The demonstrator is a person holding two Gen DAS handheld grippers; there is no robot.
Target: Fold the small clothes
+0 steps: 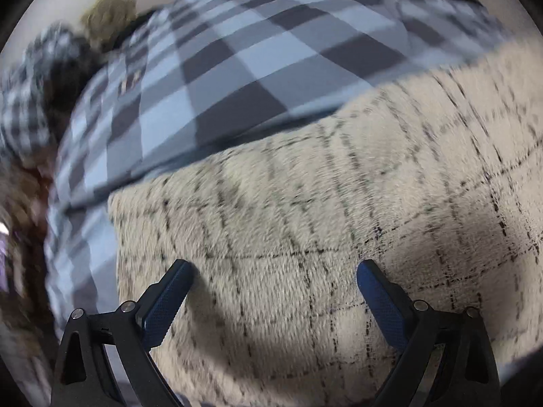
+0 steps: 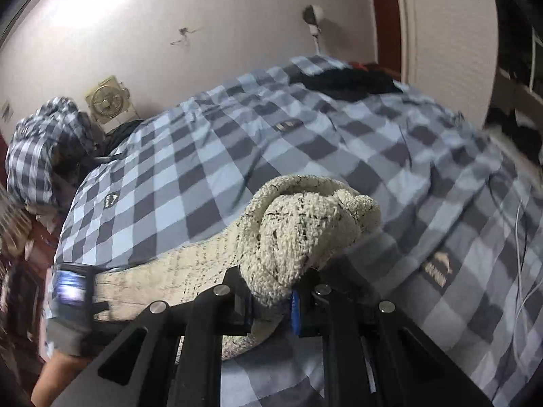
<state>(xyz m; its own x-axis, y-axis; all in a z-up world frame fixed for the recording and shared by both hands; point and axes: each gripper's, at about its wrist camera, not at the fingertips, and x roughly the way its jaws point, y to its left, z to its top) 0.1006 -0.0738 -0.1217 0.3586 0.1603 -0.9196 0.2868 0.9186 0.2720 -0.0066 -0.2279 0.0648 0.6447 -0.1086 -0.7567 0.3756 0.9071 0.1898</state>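
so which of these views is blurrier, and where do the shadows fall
Left wrist view: smeared by motion, worst on the checked bedcover; the open left gripper throws dark shadows on the cream garment. Right wrist view: sharper at centre, edges smeared, glare on the wall.

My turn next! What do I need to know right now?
Right gripper: shut on a bunched edge of the cream fuzzy cloth, lifted off the checkered bedspread.
Left gripper: open, empty, over the part of the cloth lying flat.
Done: one edge picked up.
Left: probably carry that edge across to make the fold, then smooth it flat.
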